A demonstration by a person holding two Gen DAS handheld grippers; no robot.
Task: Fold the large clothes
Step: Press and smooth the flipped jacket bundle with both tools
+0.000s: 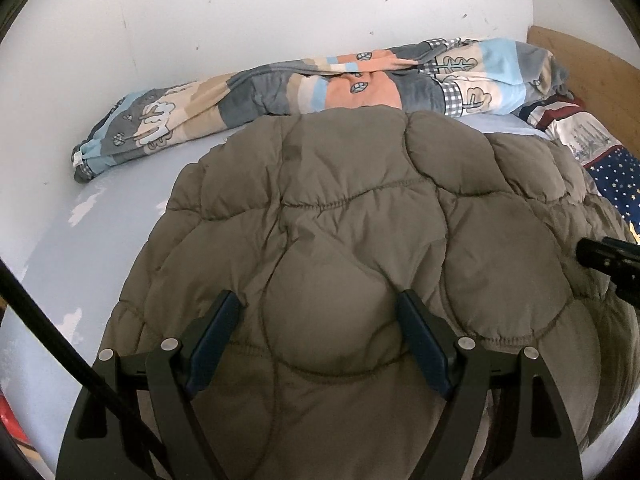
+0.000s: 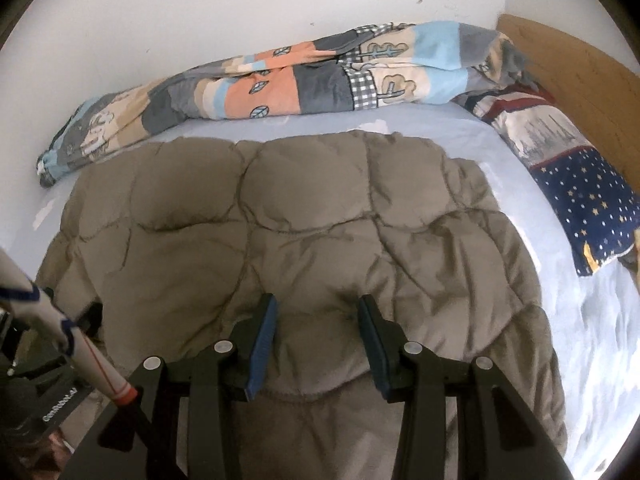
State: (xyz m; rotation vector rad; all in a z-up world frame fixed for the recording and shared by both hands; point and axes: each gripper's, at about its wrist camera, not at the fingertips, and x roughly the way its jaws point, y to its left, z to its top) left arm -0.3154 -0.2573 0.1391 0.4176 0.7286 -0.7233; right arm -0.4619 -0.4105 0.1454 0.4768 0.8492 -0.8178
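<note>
Broadly, a bed (image 2: 500, 140) with a pale blue sheet fills both views, set against a white wall, and on it lies a brown quilted puffer coat (image 1: 360, 220), spread fairly flat with its long axis running away from the cameras toward the rolled patterned blanket (image 2: 280, 88) along the wall. A starry pillow (image 2: 592, 208) sits well apart to the right. Both claws hang over the coat's near edge, pointing down and forward, so the garment stretches ahead of each of them. The left claw (image 1: 320, 344) stands spread wide, its blue pads to either side of a puffed panel, with no pinch that I can make out. The right claw (image 2: 316, 344) is about half spread over the hem seam; whether its pads press the fabric I cannot tell. Neither hand looks clearly nearer.
</note>
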